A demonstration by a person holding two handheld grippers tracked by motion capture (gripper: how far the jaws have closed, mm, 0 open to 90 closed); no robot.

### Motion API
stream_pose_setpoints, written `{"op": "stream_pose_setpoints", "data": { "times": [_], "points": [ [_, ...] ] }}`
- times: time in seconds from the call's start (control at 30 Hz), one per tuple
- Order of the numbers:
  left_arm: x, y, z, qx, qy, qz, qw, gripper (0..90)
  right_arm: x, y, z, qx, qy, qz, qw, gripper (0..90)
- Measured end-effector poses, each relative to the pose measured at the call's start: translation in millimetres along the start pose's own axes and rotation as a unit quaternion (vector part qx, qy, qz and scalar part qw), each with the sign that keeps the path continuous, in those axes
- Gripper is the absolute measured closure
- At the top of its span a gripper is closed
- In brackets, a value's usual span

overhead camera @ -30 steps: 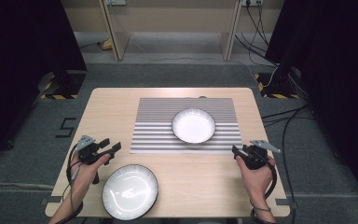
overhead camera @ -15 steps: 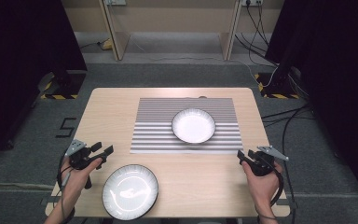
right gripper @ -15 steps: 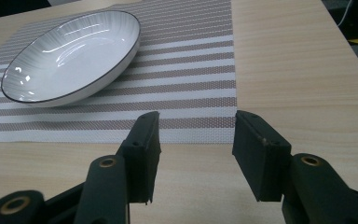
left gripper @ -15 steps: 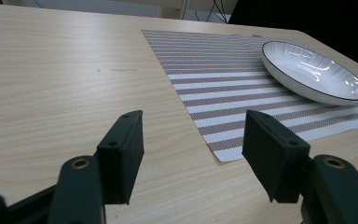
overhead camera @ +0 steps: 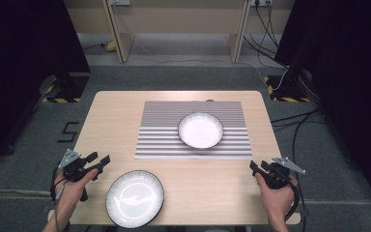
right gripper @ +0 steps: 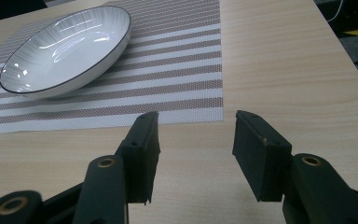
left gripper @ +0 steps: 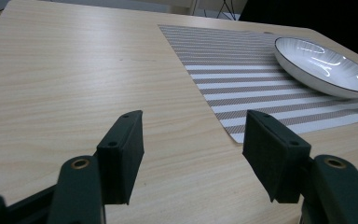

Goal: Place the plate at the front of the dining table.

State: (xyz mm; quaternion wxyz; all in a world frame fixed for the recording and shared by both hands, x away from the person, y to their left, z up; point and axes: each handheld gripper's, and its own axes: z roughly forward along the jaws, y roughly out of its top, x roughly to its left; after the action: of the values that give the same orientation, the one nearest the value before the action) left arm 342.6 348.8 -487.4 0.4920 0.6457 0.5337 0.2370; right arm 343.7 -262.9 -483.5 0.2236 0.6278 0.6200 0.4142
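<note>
A second white ribbed round plate point(overhead camera: 135, 198) at the near table edge is seen from the high view, just right of the left gripper point(overhead camera: 98, 162); both it and the right gripper point(overhead camera: 254, 167) are held spread, gripping nothing, over the light wooden table point(overhead camera: 116, 116). A white ribbed bowl-like plate point(overhead camera: 200, 130) is set on the striped grey-white placemat point(overhead camera: 164, 135); grey floor and cables lie around

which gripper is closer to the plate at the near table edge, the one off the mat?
Left. The left gripper sits open just beside the near plate, at its upper-left rim. The right gripper, also open, is across the table near the right edge.
</note>
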Motion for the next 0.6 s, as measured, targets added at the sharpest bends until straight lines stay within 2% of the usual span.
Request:
{"op": "stream_pose_setpoints", "data": {
  "times": [0.6],
  "points": [
    [12.8, -8.5, -16.9, 0.003, 0.013, -0.004, 0.9999, 37.8, -12.0, -8.9, -11.0, 0.006, -0.011, 0.008, 0.9999, 50.1]
  ]
}}
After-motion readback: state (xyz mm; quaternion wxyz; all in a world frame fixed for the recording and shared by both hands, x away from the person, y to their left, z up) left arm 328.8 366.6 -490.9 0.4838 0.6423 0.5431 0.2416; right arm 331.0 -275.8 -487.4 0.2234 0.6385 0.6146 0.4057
